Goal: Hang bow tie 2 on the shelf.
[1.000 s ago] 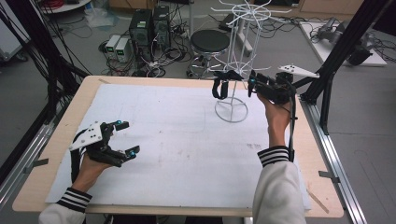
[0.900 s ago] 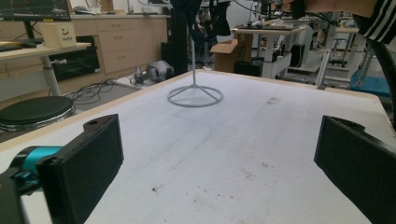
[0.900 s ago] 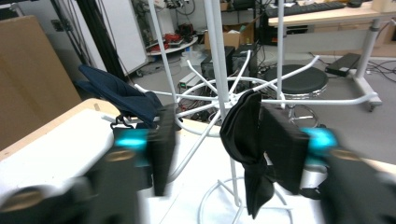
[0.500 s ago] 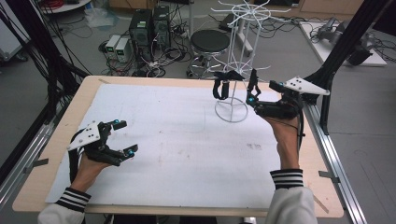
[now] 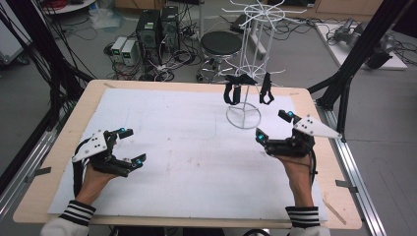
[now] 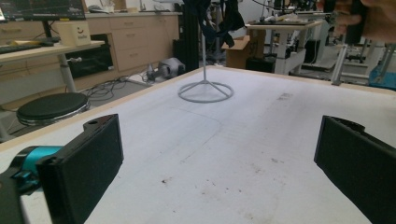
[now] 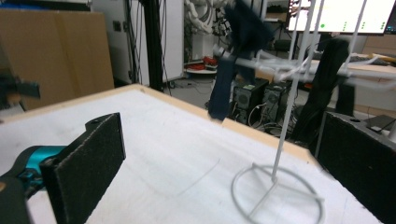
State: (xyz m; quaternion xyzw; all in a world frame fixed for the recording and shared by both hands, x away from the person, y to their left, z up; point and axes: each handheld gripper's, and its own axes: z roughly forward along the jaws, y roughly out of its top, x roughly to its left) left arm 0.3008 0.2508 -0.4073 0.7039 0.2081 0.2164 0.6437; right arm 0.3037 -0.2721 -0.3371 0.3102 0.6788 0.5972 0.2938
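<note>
White wire rack (image 5: pixel 244 73) stands at the table's (image 5: pixel 44 187) far right, two dark straps (image 5: pixel 233 91) hanging on its arms. My right gripper (image 5: pixel 273 126), jaws just opened and empty, sits near its ring base; my left gripper (image 5: pixel 129 145) rests spread, well apart.

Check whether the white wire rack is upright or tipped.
Upright: the wire rack stands on its round base, pole vertical, with dark items hanging from its arms.
</note>
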